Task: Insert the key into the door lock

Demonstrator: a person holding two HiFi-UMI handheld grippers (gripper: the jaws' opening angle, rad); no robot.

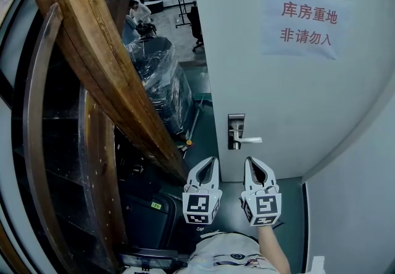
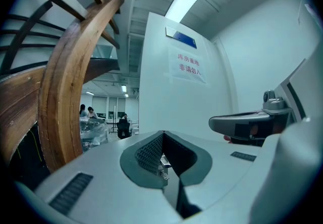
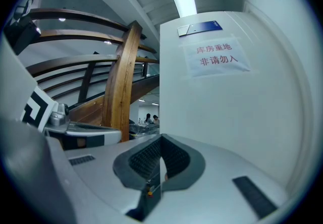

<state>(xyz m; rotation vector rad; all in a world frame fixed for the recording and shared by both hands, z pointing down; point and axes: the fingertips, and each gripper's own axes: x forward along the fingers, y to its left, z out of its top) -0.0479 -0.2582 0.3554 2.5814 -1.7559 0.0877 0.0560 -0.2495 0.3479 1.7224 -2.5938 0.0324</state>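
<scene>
The white door (image 1: 290, 94) stands ahead, with its metal lock plate and lever handle (image 1: 237, 132) low on its left edge. Both grippers point level at the door, just below the lock. My left gripper (image 1: 212, 160) is to the left of the plate. In the left gripper view its jaws (image 2: 162, 133) are shut on a small silver metal piece (image 2: 163, 165), apparently the key. My right gripper (image 1: 249, 160) is under the handle. Its jaws (image 3: 161, 137) are shut, with nothing clearly between them. The lock is hidden in both gripper views.
A curved wooden stair beam (image 1: 105, 75) rises close on the left. Plastic-wrapped goods (image 1: 162, 81) stand past the door's edge, and people (image 1: 137, 8) are in the far room. A paper sign (image 1: 300, 21) hangs on the door. A wall (image 1: 361, 205) closes the right side.
</scene>
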